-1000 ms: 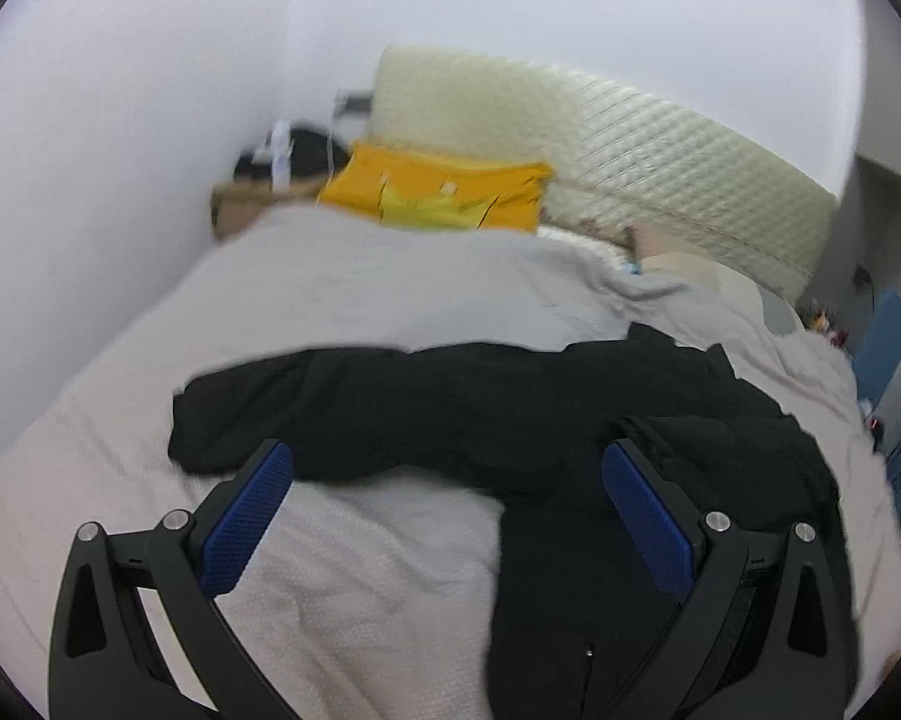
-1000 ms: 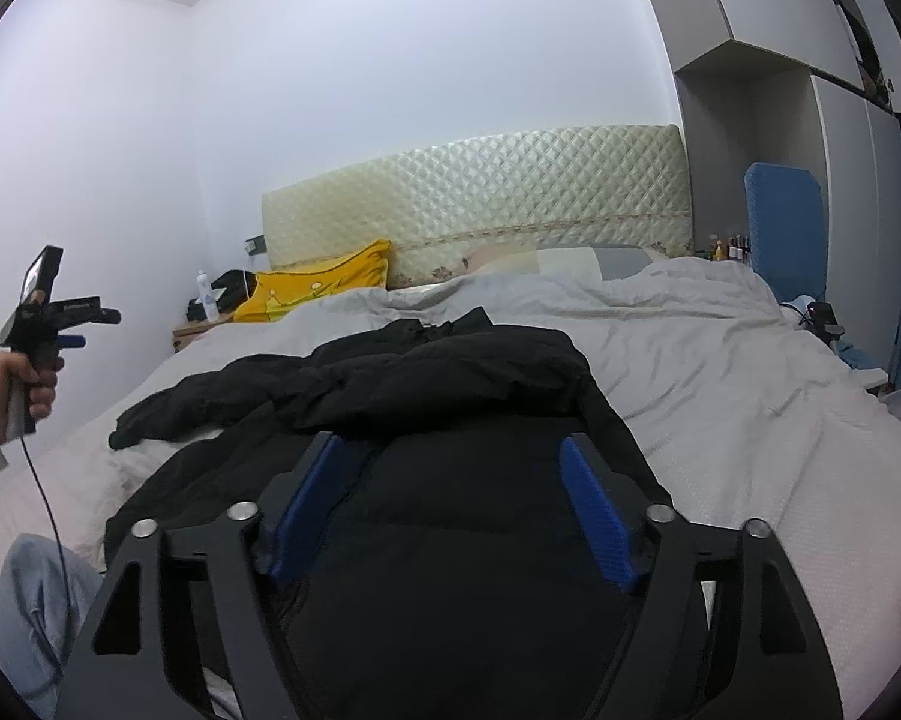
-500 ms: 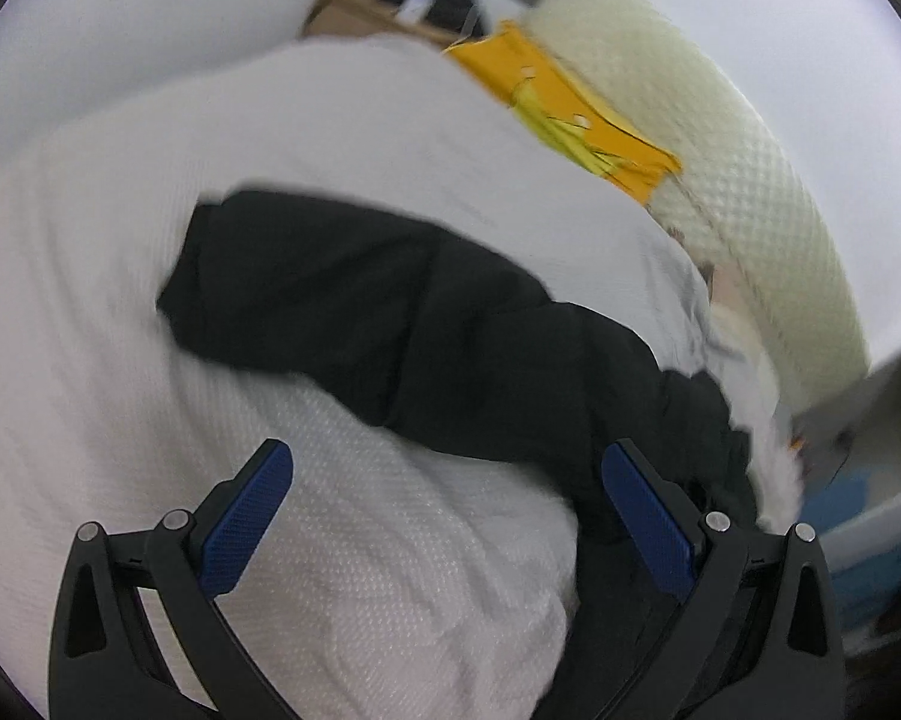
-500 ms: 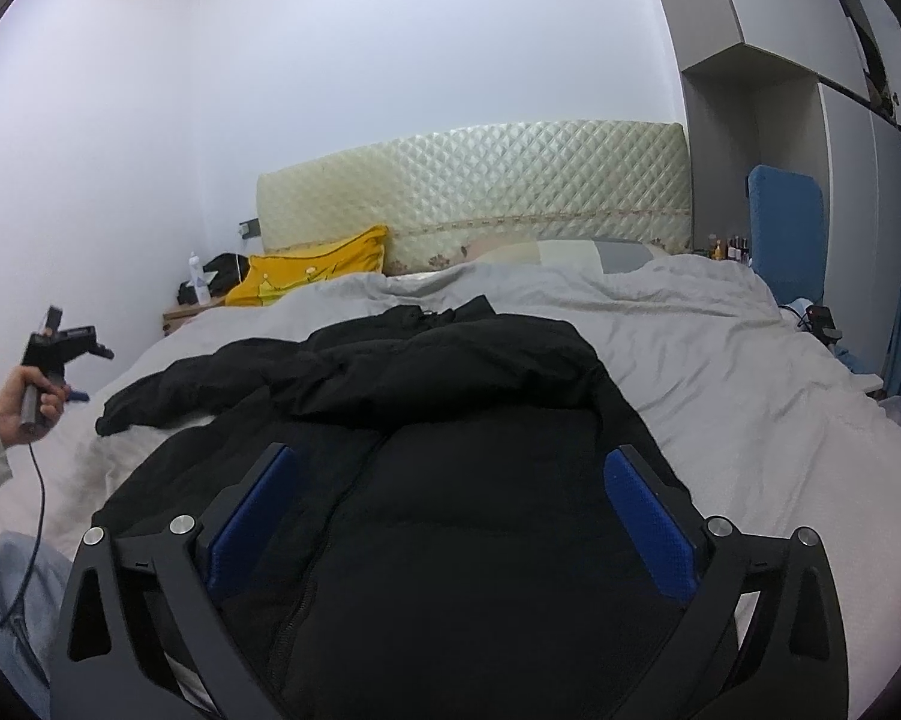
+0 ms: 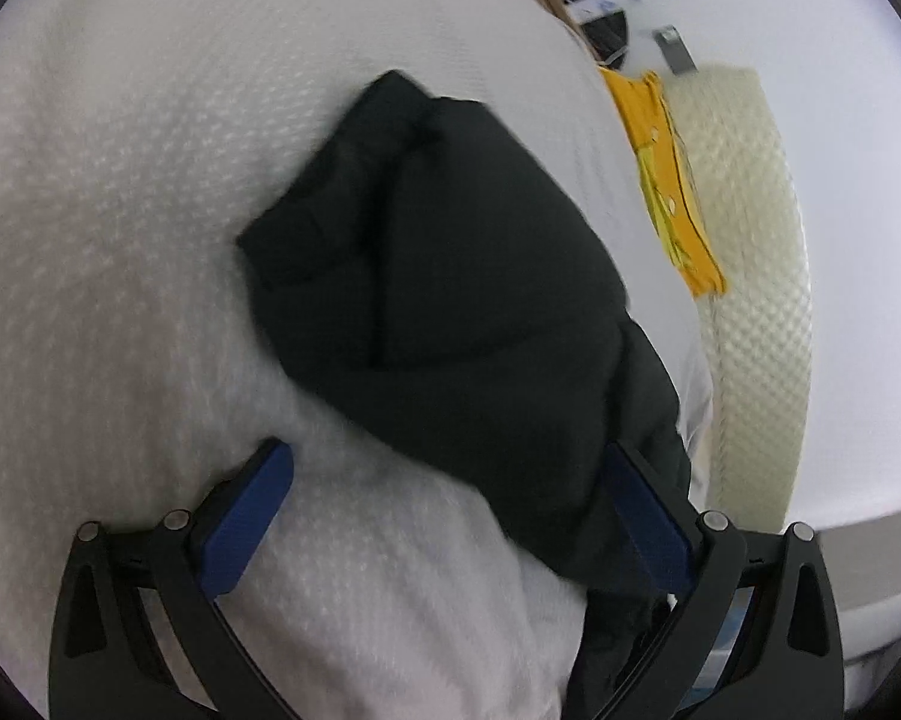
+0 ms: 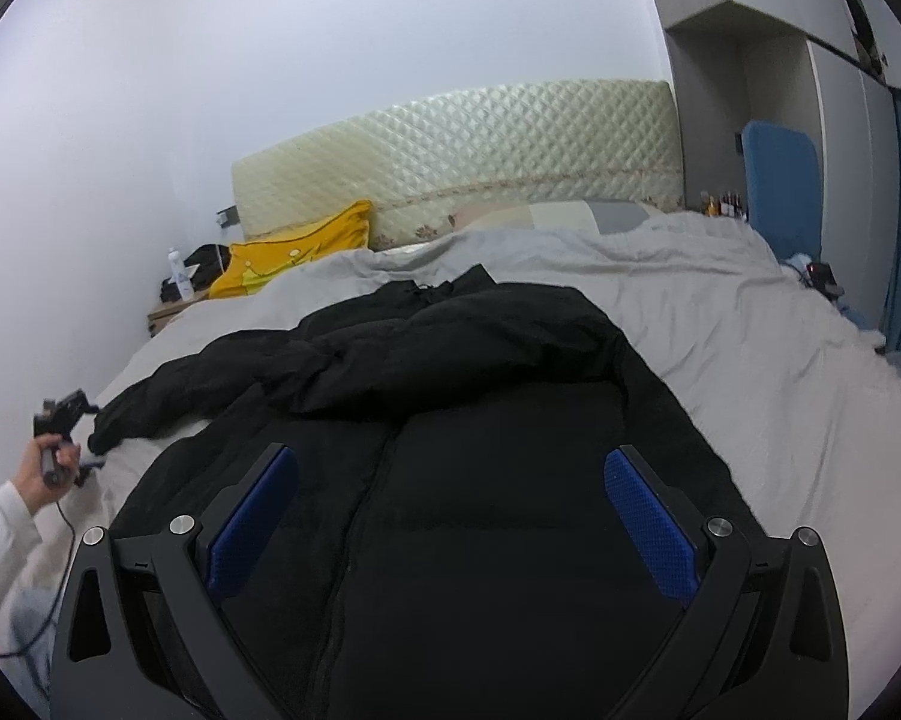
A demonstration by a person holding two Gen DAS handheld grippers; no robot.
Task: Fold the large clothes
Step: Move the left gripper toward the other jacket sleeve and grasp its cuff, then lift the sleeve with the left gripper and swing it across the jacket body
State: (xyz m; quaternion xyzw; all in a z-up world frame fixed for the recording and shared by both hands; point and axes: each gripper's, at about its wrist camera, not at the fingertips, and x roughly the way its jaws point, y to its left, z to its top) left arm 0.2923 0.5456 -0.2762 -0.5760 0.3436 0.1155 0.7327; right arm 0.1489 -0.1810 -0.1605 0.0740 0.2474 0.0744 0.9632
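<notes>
A black puffer jacket (image 6: 480,420) lies spread on the bed, zip facing up, one sleeve (image 6: 168,384) stretched out to the left. My right gripper (image 6: 450,474) hovers over the jacket's body, jaws open wide, nothing between the pads. In the left wrist view the sleeve's cuff end (image 5: 426,252) lies just ahead on the pale bedcover (image 5: 120,240). My left gripper (image 5: 447,468) is open. The sleeve runs back past its right finger (image 5: 648,516) without being pinched. In the right wrist view the left gripper (image 6: 66,414) is small at the left, held by a hand (image 6: 39,468) right beside the cuff.
A yellow pillow (image 6: 294,258) leans on the quilted cream headboard (image 6: 450,156). A nightstand (image 6: 171,309) with a bottle and dark items stands by the left wall. A blue chair (image 6: 780,186) and a wardrobe (image 6: 840,120) stand right of the bed. The person's knee (image 6: 24,624) shows low left.
The left gripper has dropped toward the sleeve's cuff and rolled, so the bed now looks tilted. The right jaws have spread wider, and the right gripper has shifted a little over the jacket.
</notes>
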